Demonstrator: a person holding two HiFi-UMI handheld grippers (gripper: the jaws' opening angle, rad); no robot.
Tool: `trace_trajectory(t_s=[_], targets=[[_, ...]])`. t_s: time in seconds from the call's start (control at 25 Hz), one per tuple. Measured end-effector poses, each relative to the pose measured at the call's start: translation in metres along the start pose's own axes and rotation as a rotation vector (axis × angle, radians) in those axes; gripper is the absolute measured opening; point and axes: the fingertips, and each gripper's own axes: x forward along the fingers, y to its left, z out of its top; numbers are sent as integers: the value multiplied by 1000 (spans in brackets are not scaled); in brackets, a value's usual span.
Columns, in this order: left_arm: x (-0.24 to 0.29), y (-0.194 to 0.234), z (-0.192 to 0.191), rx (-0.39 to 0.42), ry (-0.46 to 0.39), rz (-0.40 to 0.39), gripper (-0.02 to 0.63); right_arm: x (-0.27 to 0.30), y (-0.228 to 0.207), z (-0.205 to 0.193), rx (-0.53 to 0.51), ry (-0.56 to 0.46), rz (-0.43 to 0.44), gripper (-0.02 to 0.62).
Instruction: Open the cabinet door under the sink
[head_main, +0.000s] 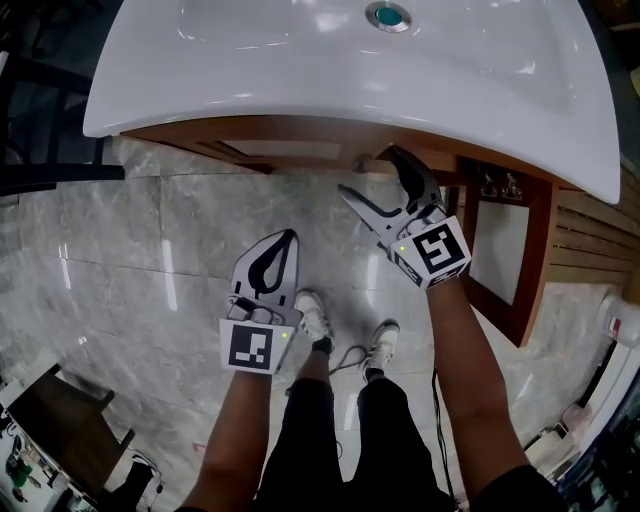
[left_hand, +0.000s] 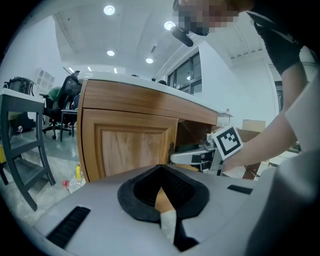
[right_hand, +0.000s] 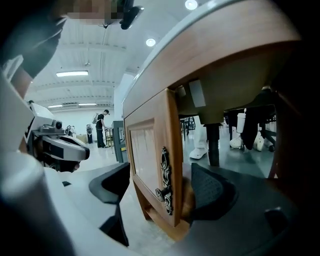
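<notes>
Wooden and brown, the cabinet (left_hand: 130, 102) is standing under a white sink (head_main: 300, 80). Its door (right_hand: 150, 160) is hanging a little ajar, with its free edge pointing out toward the person. The right gripper (head_main: 368, 170) is reaching in under the sink's rim, and its jaws are standing apart on either side of that edge. In the right gripper view, one jaw is sitting in front of the panel with a clear gap to it, and the other is tucked behind, close against the back of the wood. A dark, ornate metal handle (right_hand: 164, 180) is sitting on the door's front near the edge, between the two jaws.

The left gripper (head_main: 285, 240) is hanging lower and nearer the person, well apart from the cabinet, above the grey marbled floor (head_main: 130, 250). Its jaws are meeting at the tips and holding nothing. In the left gripper view, the door is showing its framed front, and a dark opening is lying to its right, where the right gripper is reaching in.

In the head view, a second door (head_main: 505, 250) is standing swung wide open at the cabinet's right side, its pale panel facing left. The person's white shoes (head_main: 312, 315) are resting on the floor below the two grippers. A grey chair (left_hand: 20, 140) is standing off to the cabinet's left.
</notes>
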Motion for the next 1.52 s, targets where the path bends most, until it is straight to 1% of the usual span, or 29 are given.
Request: trace_trajectory(t_s=[0.12, 0.36, 0.72, 1.0, 1.24, 1.36, 1.52], targets=[[-2, 2, -4, -8, 6, 4, 21, 16, 1, 0, -11, 9, 32, 365], [-12, 11, -6, -33, 8, 25, 21, 39, 2, 0, -54, 31, 58, 365], [-34, 10, -19, -37, 30, 36, 21, 42, 11, -3, -114, 75, 75, 365], [-48, 12, -32, -53, 50, 53, 21, 35, 18, -6, -117, 98, 84, 365], [-53, 7, -34, -51, 45, 59, 21, 22, 42, -11, -98, 93, 67, 365], [-56, 4, -29, -56, 35, 60, 21, 15, 53, -14, -78, 99, 57, 365], [-63, 6, -18, -89, 12, 74, 21, 11, 61, -15, -69, 108, 47, 365]])
